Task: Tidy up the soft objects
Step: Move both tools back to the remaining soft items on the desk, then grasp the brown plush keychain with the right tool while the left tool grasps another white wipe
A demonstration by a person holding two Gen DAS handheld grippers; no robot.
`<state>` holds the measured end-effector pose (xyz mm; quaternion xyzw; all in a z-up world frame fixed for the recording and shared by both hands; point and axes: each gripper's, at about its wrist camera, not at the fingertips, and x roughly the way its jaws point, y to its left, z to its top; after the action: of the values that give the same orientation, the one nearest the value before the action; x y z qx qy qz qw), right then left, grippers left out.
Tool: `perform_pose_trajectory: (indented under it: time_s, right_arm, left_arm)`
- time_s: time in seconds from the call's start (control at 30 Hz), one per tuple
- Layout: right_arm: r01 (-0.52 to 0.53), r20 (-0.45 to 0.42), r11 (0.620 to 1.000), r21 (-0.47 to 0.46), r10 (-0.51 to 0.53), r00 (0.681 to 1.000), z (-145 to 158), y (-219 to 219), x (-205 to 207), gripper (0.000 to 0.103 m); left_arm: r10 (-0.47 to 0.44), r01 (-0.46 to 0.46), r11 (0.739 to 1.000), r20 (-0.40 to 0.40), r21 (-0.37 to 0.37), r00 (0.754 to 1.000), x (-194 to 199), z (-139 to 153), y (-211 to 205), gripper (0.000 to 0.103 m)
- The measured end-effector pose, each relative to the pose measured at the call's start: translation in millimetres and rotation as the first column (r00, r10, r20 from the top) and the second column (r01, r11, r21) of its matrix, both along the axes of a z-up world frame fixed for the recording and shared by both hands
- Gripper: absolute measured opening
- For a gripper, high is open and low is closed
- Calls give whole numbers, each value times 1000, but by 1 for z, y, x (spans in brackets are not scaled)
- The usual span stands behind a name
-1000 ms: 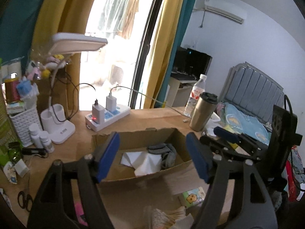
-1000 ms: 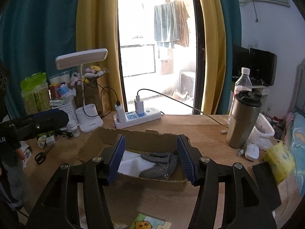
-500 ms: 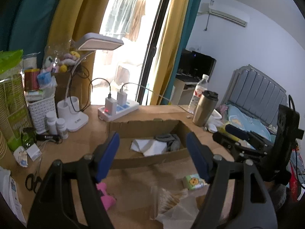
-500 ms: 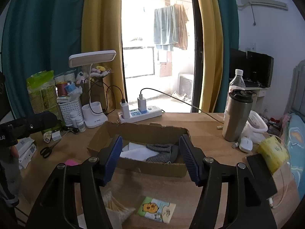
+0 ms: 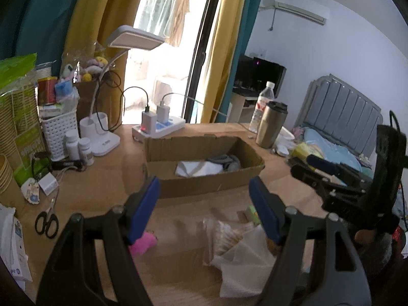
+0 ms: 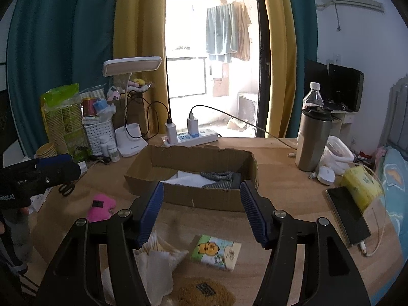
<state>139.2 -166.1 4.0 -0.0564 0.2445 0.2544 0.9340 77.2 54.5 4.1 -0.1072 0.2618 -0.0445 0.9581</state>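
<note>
An open cardboard box holds a white cloth and a grey knitted piece. My left gripper hovers open in front of the box, with nothing between its fingers. My right gripper is also open and empty, just short of the box. On the table before the box lie a pink plush item, crumpled white tissue, a cartoon tissue pack and a brown soft item. The right gripper shows at the right of the left wrist view.
Behind the box stand a power strip, a desk lamp, small bottles and a white basket. Scissors lie at the left. A steel tumbler, water bottle, phone and yellow tissue pack are at the right.
Both grippers have drawn back from the box toward the table's near edge. The pink item, tissue and tissue pack have come into view. The right jaws stand slightly wider.
</note>
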Motion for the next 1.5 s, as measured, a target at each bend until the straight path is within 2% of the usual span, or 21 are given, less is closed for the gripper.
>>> perform_pose_trajectory:
  time_s: [0.37, 0.67, 0.93, 1.3, 1.5]
  right_arm:
    - [0, -52, 1000, -21, -1, 999, -20, -12, -19, 67]
    - [-2, -127, 999, -40, -3, 992, -49, -21, -28, 68]
    - [-6, -187, 999, -46, -3, 982, -71, -27, -30, 68]
    - [-19, -246, 999, -49, 6, 969, -92, -30, -29, 68]
    - [-11, -276, 999, -41, -1, 961, -100, -33, -26, 68]
  left_arm:
    - [-14, 14, 1000, -42, 3, 999, -12, -18, -13, 74]
    - [-64, 65, 998, -130, 3, 990, -13, -48, -36, 74]
    - [-110, 116, 993, -222, 10, 969, -9, -77, -63, 74]
    - [-154, 163, 987, -290, 8, 945, -3, -96, -77, 74]
    - [-179, 198, 980, -344, 21, 922, 3, -109, -87, 74]
